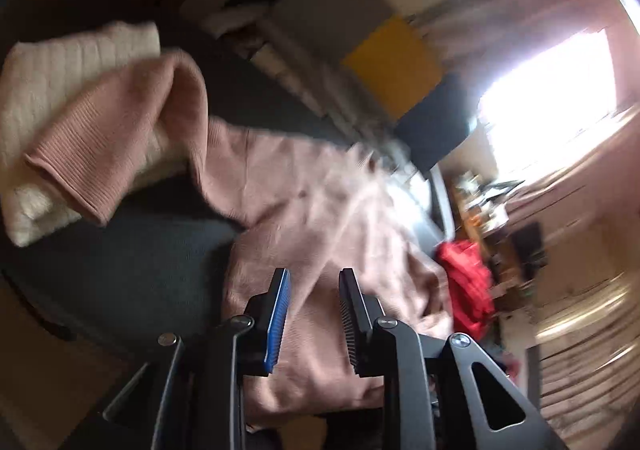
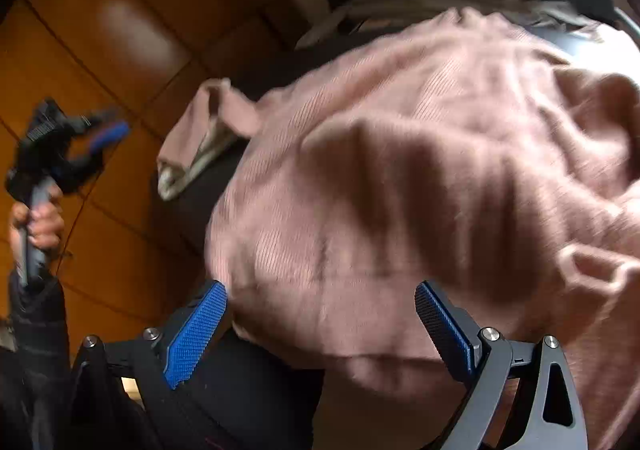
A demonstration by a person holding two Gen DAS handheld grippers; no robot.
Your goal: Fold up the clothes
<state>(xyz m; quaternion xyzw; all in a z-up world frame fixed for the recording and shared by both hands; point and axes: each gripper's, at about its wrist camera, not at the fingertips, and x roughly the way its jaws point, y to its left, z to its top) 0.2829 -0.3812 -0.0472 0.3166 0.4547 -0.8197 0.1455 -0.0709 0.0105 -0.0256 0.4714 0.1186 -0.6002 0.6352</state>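
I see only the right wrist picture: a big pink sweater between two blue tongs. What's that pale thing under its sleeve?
Observer: A folded cream knit. The pink sweater has its sleeve draped across it.
Operator: Are there any other clothes around?
Observer: Yes, a red garment lies past the sweater's other side. It is blurred.
Operator: Where is the light coming from?
Observer: From a bright window, up beyond the red garment.
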